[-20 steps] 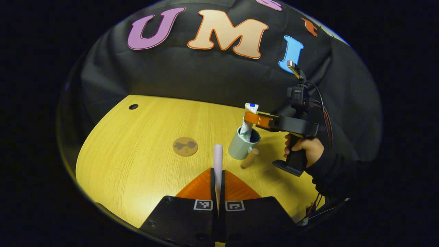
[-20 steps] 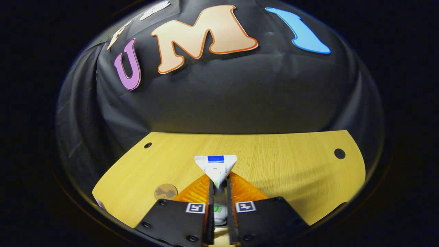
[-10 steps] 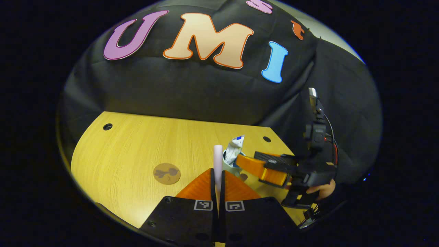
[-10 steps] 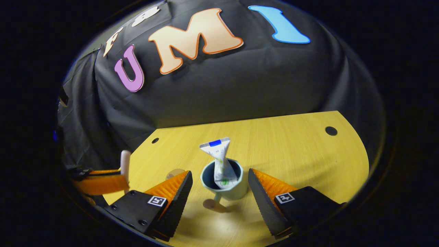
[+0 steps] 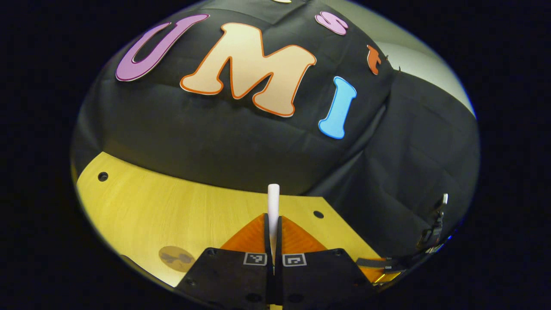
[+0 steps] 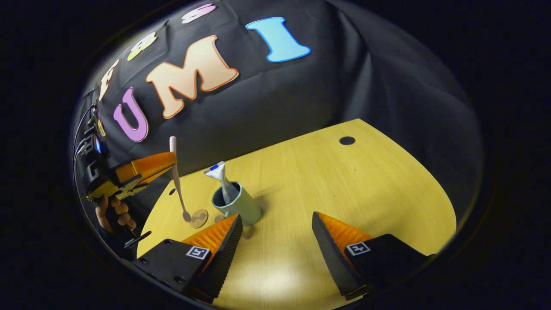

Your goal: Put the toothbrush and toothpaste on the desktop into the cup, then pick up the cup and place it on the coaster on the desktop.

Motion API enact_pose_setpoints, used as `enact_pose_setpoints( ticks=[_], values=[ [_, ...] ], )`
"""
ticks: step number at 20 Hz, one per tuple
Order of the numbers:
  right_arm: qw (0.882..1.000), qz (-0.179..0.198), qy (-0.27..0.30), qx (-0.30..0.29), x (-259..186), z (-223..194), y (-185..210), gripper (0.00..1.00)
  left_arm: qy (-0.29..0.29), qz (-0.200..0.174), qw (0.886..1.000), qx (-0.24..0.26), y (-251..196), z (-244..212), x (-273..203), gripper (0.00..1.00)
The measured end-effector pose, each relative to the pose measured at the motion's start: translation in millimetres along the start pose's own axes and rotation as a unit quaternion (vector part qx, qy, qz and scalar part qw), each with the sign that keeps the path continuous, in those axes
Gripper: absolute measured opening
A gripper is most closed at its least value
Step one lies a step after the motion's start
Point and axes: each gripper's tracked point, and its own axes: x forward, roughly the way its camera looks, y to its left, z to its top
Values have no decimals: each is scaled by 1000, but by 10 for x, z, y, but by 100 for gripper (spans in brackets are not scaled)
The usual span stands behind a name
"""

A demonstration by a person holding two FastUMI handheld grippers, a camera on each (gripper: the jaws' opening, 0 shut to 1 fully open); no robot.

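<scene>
A pale green cup (image 6: 239,206) stands on the wooden desktop (image 6: 344,189) with the toothpaste tube (image 6: 218,175) upright inside it. My right gripper (image 6: 277,234) is open, a short way in front of the cup and holding nothing. My left gripper (image 5: 273,224) is shut on the white toothbrush (image 5: 273,199), whose handle end sticks out past the fingers. In the right gripper view the left gripper (image 6: 170,162) hangs in the air left of the cup, the toothbrush (image 6: 177,185) pointing head down over the round brown coaster (image 6: 199,218).
The coaster (image 5: 176,258) lies on the desktop (image 5: 172,206), left of the cup. A hand (image 6: 112,212) grips the left gripper's handle. Cable holes (image 6: 347,140) (image 5: 102,176) sit near the desktop's far edge. The black cloth wall rises right behind it.
My right gripper let go of the toothpaste, opened and pulled back from the cup. My left gripper, still holding the toothbrush, rose and swung towards the cup's left.
</scene>
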Motion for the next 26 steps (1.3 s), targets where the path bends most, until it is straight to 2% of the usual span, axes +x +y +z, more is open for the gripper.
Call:
enact_pose_setpoints(
  ticks=[2, 3, 4, 8, 9, 10, 13, 14, 15, 16, 17, 18, 19, 20, 23, 24, 26],
  values=[
    [1000, -13, 2, 8, -81, -68, -123, 94, -23, 0, 999, -28, 5, 18, 164, 0],
    [1000, -16, 5, 10, -111, -104, -147, 94, -28, 2, 999, -40, 15, -9, 231, 0],
    [1000, -19, 8, 11, -136, -134, -168, 99, -31, 5, 998, -46, 39, -34, 295, 0],
    [999, -27, 23, 11, -184, -237, -243, 99, -56, 28, 997, -40, 208, -90, 434, 0],
    [999, -28, 25, 10, -185, -244, -260, 94, -62, 30, 997, -40, 231, -78, 458, 0],
    [999, -29, 28, 10, -181, -262, -275, 99, -67, 33, 996, -38, 245, -103, 451, 0],
    [999, -23, 36, 10, -164, -272, -242, 99, -81, 41, 995, -30, 275, -145, 358, 0],
    [999, -22, 39, 8, -138, -281, -232, 94, -91, 42, 995, -26, 272, -157, 322, 0],
    [999, -19, 42, 4, -124, -279, -211, 99, -100, 43, 994, -23, 280, -160, 287, 0],
    [999, -16, 43, 0, -109, -289, -193, 99, -118, 40, 992, -23, 265, -120, 258, 0],
    [999, -13, 46, -4, -96, -311, -172, 94, -125, 39, 991, -22, 241, -119, 239, 0],
    [999, -10, 51, -7, -83, -341, -148, 99, -125, 39, 991, -17, 233, -136, 225, 0],
    [998, -7, 56, -11, -72, -372, -123, 94, -125, 40, 991, -13, 217, -158, 222, 0],
    [998, -4, 61, -14, -70, -402, -103, 99, -132, 38, 990, -11, 195, -138, 203, 0],
    [997, 6, 68, -24, -83, -460, -41, 99, -155, 40, 987, 4, 179, -109, 140, 0],
    [997, 8, 70, -27, -90, -479, -41, 94, -162, 37, 986, 2, 159, -82, 119, 0],
    [997, 8, 73, -29, -112, -510, -60, 99, -172, 39, 984, 1, 139, -66, 112, 0]
  ],
)
